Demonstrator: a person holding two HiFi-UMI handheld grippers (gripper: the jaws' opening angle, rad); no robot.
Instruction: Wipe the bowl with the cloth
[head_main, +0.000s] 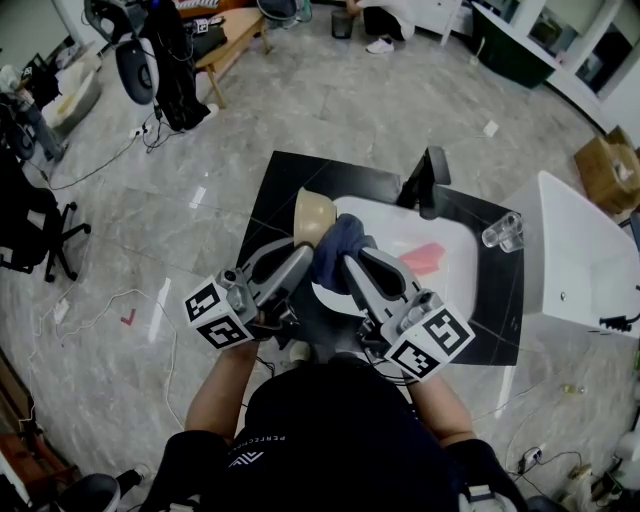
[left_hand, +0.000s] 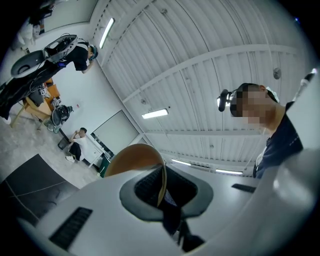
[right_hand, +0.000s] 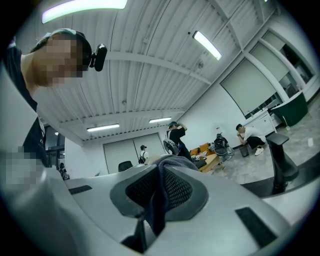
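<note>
Head view: tan bowl (head_main: 313, 216) is held above white surface (head_main: 452, 272), its lower part hidden by blue cloth (head_main: 335, 245) | left gripper (head_main: 298, 258) is clamped on bowl rim | right gripper (head_main: 352, 262) is pinched on cloth, bunched against bowl | bowl interior cannot be made out

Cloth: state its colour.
The cloth is dark blue, clearest in the head view, next to the tan bowl.
</note>
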